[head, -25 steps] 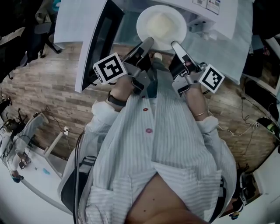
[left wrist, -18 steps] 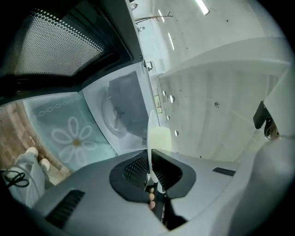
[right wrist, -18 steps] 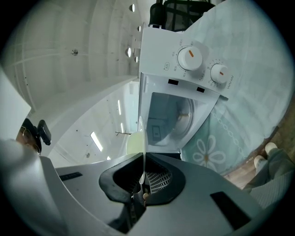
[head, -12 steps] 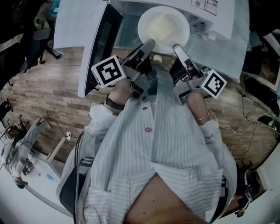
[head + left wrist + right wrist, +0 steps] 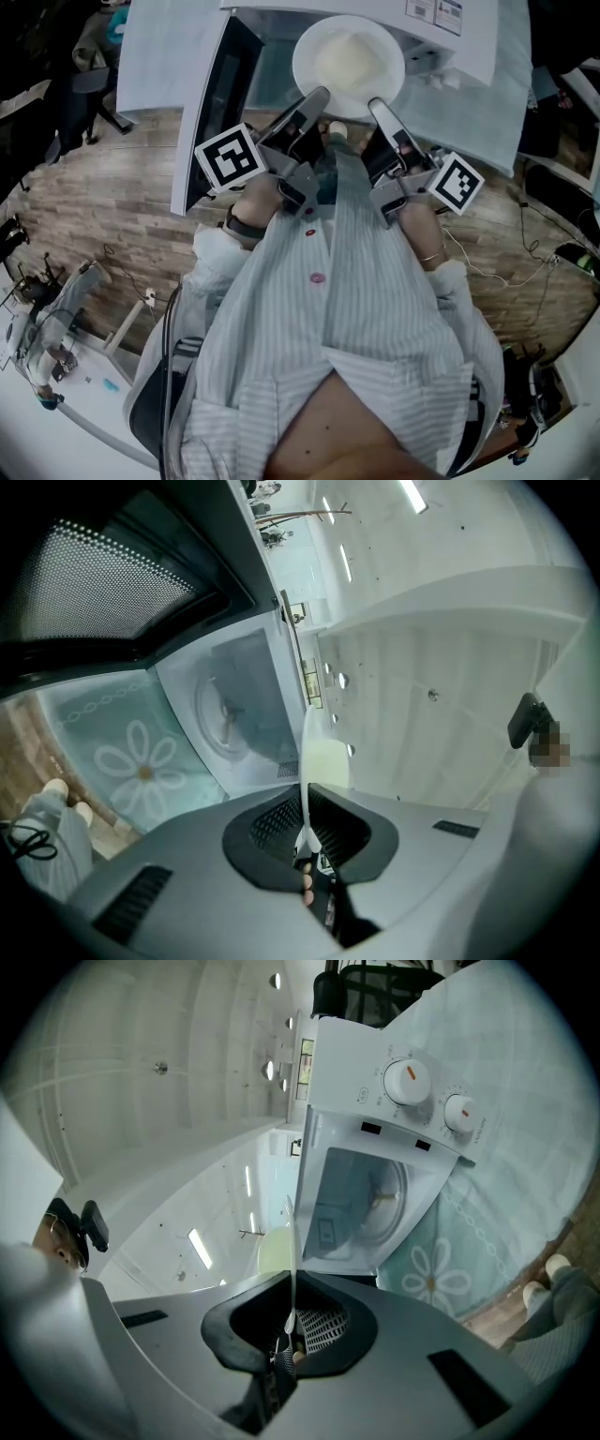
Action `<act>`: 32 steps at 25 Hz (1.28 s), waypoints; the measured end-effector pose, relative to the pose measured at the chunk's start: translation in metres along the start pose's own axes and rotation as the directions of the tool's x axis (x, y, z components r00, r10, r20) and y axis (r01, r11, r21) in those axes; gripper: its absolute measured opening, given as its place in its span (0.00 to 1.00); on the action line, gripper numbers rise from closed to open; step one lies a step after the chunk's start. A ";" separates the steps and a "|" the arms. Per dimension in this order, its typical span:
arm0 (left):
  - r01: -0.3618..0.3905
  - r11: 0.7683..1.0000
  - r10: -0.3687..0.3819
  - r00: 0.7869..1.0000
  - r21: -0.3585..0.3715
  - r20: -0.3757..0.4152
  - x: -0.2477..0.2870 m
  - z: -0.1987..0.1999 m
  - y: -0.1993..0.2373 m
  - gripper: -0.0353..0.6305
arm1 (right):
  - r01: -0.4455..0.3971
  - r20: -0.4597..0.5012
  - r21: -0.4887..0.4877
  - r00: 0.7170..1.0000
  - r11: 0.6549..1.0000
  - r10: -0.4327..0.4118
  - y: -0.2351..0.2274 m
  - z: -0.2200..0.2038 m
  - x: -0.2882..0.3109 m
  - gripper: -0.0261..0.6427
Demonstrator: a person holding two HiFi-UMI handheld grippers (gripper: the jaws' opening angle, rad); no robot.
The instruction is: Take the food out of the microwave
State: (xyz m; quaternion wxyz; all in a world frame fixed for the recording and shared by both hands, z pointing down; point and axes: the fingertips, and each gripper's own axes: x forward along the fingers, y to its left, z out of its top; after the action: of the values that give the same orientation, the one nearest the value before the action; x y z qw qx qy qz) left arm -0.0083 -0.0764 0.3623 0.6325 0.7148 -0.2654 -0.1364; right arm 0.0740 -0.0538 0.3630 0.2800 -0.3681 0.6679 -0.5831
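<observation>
A white plate (image 5: 348, 62) carrying pale food (image 5: 349, 56) hangs in front of the open white microwave (image 5: 450, 28). My left gripper (image 5: 319, 94) is shut on the plate's near left rim. My right gripper (image 5: 375, 101) is shut on its near right rim. In the left gripper view the plate (image 5: 307, 771) shows edge-on, pinched between the jaws of the left gripper (image 5: 306, 803), with the food (image 5: 328, 761) just right of the rim. The right gripper view has the plate rim (image 5: 292, 1260) clamped by the right gripper (image 5: 292, 1288). The microwave cavity (image 5: 375, 1194) with its turntable stands empty behind.
The microwave door (image 5: 211, 94) swings out to the left. Two control knobs (image 5: 410, 1080) sit on the front panel. A pale cloth with a daisy print (image 5: 141, 761) covers the surface under the microwave. Below lies wooden floor (image 5: 94, 206), with cables (image 5: 506, 277) at the right.
</observation>
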 end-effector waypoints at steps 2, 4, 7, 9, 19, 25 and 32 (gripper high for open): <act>0.004 1.000 -0.004 1.000 -0.004 0.002 0.000 0.000 0.000 0.09 | 0.000 0.005 -0.005 1.000 1.000 0.000 0.001 0.000 0.000 0.10; 0.006 1.000 -0.006 1.000 -0.004 0.001 0.000 0.000 0.000 0.09 | -0.001 0.006 -0.005 1.000 1.000 0.001 0.001 -0.001 -0.001 0.10; 0.005 1.000 -0.005 1.000 0.006 -0.004 -0.001 0.000 0.000 0.09 | -0.003 0.005 -0.006 1.000 1.000 0.003 0.001 -0.001 -0.001 0.10; 0.009 1.000 -0.009 1.000 0.010 -0.005 0.000 0.000 -0.001 0.09 | -0.005 0.007 -0.006 1.000 1.000 0.005 0.001 -0.001 -0.001 0.10; 0.001 1.000 -0.001 1.000 -0.002 -0.006 -0.001 -0.001 0.002 0.09 | -0.004 0.007 0.002 1.000 1.000 0.004 -0.002 -0.001 -0.001 0.10; -0.002 1.000 0.002 1.000 0.003 -0.007 0.000 -0.002 0.003 0.09 | 0.002 0.000 0.004 1.000 1.000 -0.002 -0.003 -0.002 -0.001 0.10; -0.006 1.000 0.006 1.000 -0.014 -0.004 -0.001 -0.003 0.006 0.09 | 0.004 -0.005 0.009 1.000 1.000 -0.004 -0.005 -0.003 -0.002 0.10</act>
State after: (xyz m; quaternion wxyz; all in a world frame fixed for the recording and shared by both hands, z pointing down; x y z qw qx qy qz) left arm -0.0089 -0.0735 0.3684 0.6383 0.7099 -0.2653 -0.1350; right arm 0.0731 -0.0507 0.3687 0.2791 -0.3666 0.6651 -0.5877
